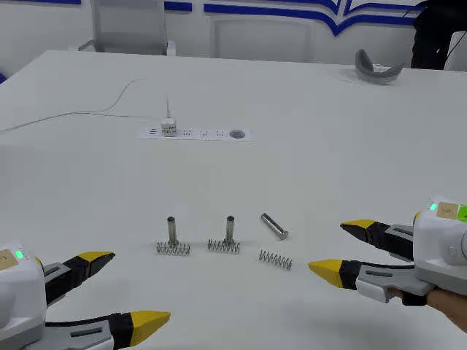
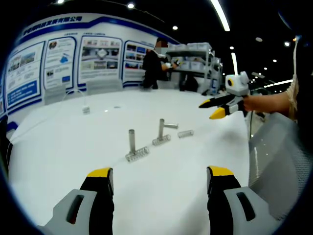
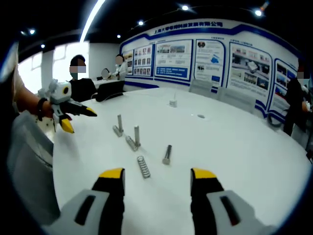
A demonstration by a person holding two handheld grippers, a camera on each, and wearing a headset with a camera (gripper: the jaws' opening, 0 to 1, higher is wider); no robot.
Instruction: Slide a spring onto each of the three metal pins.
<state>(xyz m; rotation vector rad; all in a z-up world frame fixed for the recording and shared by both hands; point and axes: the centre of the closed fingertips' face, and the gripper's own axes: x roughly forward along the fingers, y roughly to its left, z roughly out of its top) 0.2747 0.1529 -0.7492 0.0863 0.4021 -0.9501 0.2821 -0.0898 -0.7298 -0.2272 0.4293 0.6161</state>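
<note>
Two metal pins stand upright on the white table, the left pin [image 1: 171,230] and the middle pin [image 1: 230,229]. A third pin [image 1: 273,226] lies on its side to their right. A spring lies flat at the foot of each: left spring [image 1: 173,249], middle spring [image 1: 223,246], right spring [image 1: 275,259]. My left gripper [image 1: 122,288] is open at the bottom left, short of the pins. At the right, my right gripper [image 1: 341,246] is open, beside the right spring. The right gripper view has that spring [image 3: 143,167] and the lying pin [image 3: 167,154] just ahead of the open jaws.
A white power strip [image 1: 195,133] with a plug [image 1: 168,127] and a thin cable lies farther back on the table. A grey curved object [image 1: 377,73] rests at the far right. Chairs stand behind the table, and people are by the wall [image 3: 79,83].
</note>
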